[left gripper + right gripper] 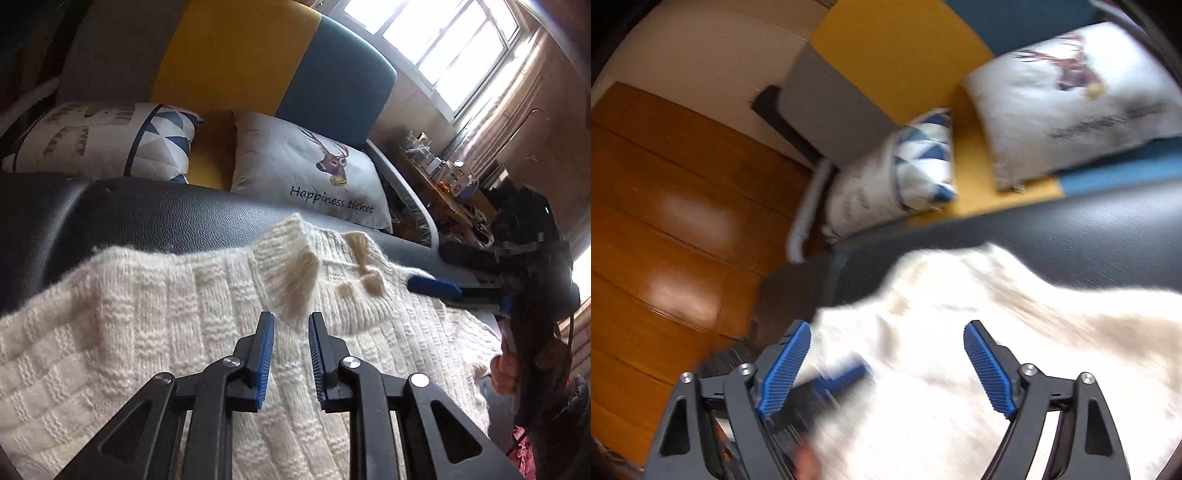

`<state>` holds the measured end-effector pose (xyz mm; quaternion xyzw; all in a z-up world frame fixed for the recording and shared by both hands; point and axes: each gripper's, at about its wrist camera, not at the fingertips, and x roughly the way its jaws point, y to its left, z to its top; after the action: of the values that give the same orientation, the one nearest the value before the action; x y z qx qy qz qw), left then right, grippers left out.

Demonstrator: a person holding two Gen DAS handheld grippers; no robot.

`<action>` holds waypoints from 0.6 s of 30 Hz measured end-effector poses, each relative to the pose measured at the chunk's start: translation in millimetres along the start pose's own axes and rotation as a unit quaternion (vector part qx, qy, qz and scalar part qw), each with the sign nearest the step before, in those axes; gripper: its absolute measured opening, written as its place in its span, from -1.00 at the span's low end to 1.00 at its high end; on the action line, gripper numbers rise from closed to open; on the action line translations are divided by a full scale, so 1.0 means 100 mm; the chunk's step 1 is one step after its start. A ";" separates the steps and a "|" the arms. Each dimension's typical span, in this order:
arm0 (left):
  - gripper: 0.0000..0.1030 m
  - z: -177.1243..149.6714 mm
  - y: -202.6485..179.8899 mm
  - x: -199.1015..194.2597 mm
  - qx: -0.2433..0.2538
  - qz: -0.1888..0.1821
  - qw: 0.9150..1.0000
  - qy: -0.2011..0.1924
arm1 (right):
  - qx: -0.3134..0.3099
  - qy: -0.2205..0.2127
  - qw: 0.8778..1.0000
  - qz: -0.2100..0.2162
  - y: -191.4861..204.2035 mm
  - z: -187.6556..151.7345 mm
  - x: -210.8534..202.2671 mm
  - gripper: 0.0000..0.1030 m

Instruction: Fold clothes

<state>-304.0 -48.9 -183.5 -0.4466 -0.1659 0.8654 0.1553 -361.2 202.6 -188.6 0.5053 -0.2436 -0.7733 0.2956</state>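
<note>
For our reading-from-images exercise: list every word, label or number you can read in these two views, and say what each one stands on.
"Happiness ticket": dark script on the white deer cushion, below the deer's head, left wrist view.
Same cushion in the right wrist view: a dark line of writing, too blurred to read.
Patterned cushion: grey marks, no legible text.
Items on the far side table: too small to read.
Nothing else carries text.

Bare black surface [166, 218] beyond sweater [147, 332]; cushions [306, 170] behind.
</note>
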 end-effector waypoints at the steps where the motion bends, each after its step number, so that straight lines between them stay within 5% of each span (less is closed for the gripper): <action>1: -0.64 0.03 0.04 0.10 0.002 0.020 1.000 0.009 | 0.011 0.001 1.000 -0.022 -0.12 -0.05 -0.04 0.68; 4: -0.76 0.00 0.13 0.16 -0.002 0.021 1.000 -0.001 | 0.044 -0.005 0.996 -0.076 -0.49 -0.20 -0.15 0.51; 6: -0.76 0.00 0.12 0.14 -0.006 0.026 1.000 0.003 | 0.056 -0.028 0.996 -0.059 -0.65 -0.25 -0.26 0.12; 7: -0.76 0.00 0.10 0.11 -0.010 0.032 0.999 0.007 | 0.069 -0.035 0.996 -0.054 -0.69 -0.27 -0.31 0.08; 11: -0.64 -0.05 0.01 -0.07 -0.027 0.041 0.999 0.014 | 0.082 -0.075 0.993 -0.041 -0.73 -0.55 -0.74 0.18; 14: -0.63 -0.23 -0.16 -0.25 -0.019 0.012 1.000 0.010 | 0.097 -0.116 0.988 -0.044 -0.88 -0.97 -1.38 0.21; 18: -0.63 -0.54 -0.57 -0.28 0.021 -0.010 0.999 0.026 | 0.171 -0.195 0.962 -0.089 -1.42 -1.65 -2.44 0.47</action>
<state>-237.3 -1.7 -168.6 -0.4639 -0.1479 0.8551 0.1780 -162.0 461.3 -189.8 0.4078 -0.3792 -0.8266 0.0816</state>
